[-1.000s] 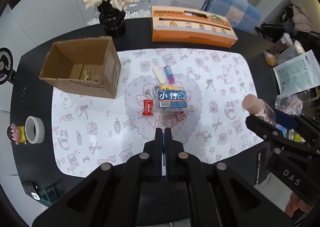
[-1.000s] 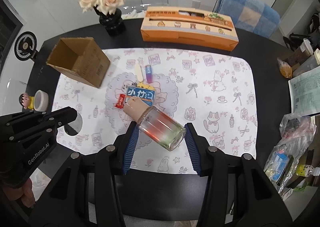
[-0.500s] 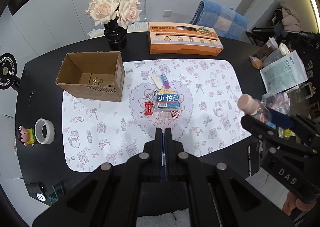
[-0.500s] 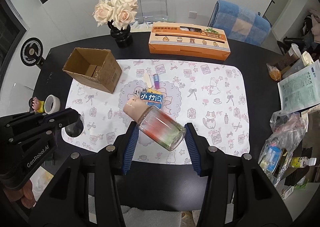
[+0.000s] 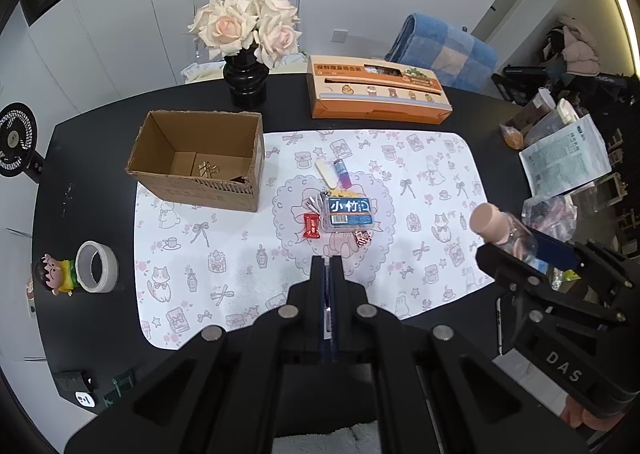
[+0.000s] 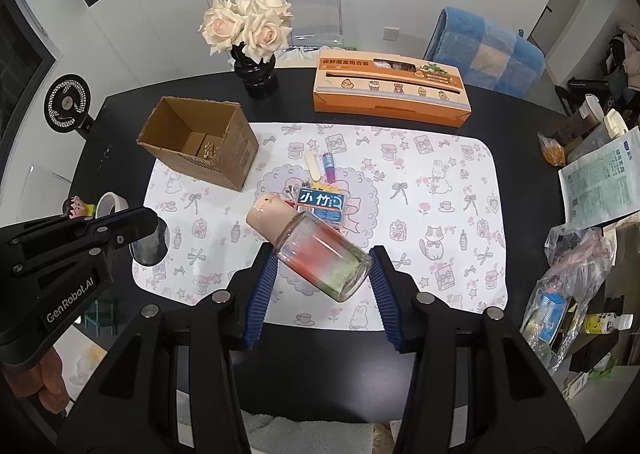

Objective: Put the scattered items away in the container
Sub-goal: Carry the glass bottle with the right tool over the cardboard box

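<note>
Right gripper (image 6: pixel 320 274) clamps glass bottle (image 6: pixel 320 252) tilted and high above the surface, well apart from cardboard box (image 6: pixel 200 146), so it may slip and drop; left gripper (image 5: pixel 328 274) closed, empty

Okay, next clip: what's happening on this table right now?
A person is tidying small items into the cardboard box. The right gripper holds a clear bottle with a peach cap, tilted, above the patterned mat. The left gripper is shut and empty. A blue-labelled packet, a red candy and other bits lie mid-mat; something gold lies in the box.
</note>
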`<state>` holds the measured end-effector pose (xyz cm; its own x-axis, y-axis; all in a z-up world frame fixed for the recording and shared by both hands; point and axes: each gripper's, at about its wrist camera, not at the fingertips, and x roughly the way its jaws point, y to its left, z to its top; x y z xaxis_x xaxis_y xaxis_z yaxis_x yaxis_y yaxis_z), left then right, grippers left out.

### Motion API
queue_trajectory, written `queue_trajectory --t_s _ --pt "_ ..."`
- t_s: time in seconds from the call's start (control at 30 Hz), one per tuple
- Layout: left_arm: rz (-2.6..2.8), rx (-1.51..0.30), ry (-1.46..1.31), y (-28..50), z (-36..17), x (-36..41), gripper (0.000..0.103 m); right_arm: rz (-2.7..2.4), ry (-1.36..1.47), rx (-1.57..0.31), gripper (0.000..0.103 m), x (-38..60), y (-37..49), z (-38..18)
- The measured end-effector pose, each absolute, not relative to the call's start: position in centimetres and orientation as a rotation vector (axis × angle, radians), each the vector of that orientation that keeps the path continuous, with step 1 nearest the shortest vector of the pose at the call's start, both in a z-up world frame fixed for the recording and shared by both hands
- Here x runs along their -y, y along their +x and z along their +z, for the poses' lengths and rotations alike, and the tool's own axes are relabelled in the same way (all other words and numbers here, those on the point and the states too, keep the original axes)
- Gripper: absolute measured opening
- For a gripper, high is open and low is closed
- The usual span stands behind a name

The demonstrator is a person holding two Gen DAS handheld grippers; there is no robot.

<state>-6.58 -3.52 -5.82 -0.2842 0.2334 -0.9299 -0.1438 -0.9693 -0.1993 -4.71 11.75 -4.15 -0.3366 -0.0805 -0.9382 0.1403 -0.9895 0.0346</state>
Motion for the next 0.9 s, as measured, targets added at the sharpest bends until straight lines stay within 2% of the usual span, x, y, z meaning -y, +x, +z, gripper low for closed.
queue_trajectory --t_s 0.9 --pt "2.369 0.174 -1.765 -15.7 -7.9 15.6 0.002 -2.339 1.7 -0.156 0.049 2.0 -14.5 -7.0"
